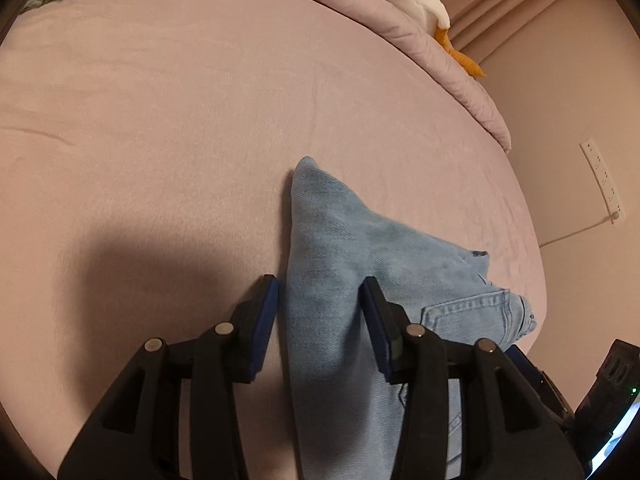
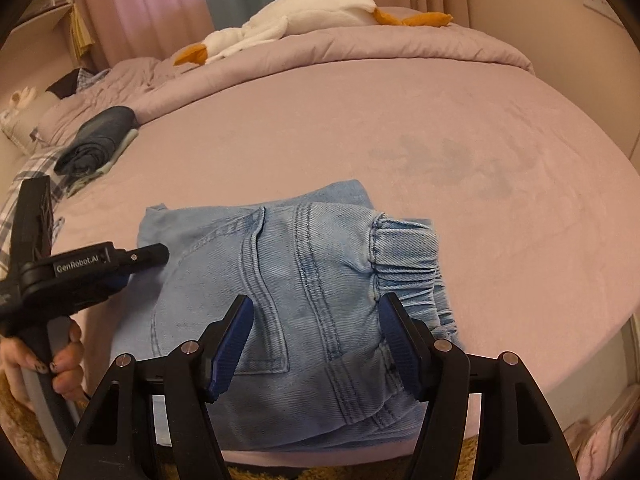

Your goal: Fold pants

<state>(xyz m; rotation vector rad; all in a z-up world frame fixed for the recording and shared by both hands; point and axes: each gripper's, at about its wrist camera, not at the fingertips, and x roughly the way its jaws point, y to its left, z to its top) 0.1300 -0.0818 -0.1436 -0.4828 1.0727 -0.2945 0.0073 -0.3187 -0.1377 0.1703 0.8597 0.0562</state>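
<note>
Light blue jeans [image 2: 288,280] lie folded into a compact bundle near the front edge of the pink bed [image 2: 400,140], back pocket and elastic waistband up. My right gripper [image 2: 316,316] is open, its jaws spread just above the bundle's near part. My left gripper [image 1: 320,300] is open, its jaws on either side of a raised fold of the jeans [image 1: 340,248]. In the right wrist view the left gripper [image 2: 160,256] reaches in from the left, touching the bundle's left edge.
A white plush goose [image 2: 304,12] lies on the rumpled quilt [image 2: 360,48] at the back. Dark folded clothes [image 2: 96,140] sit at the bed's left side. A wall power strip [image 1: 604,184] is on the right. A fuzzy rug [image 2: 24,432] lies below the bed edge.
</note>
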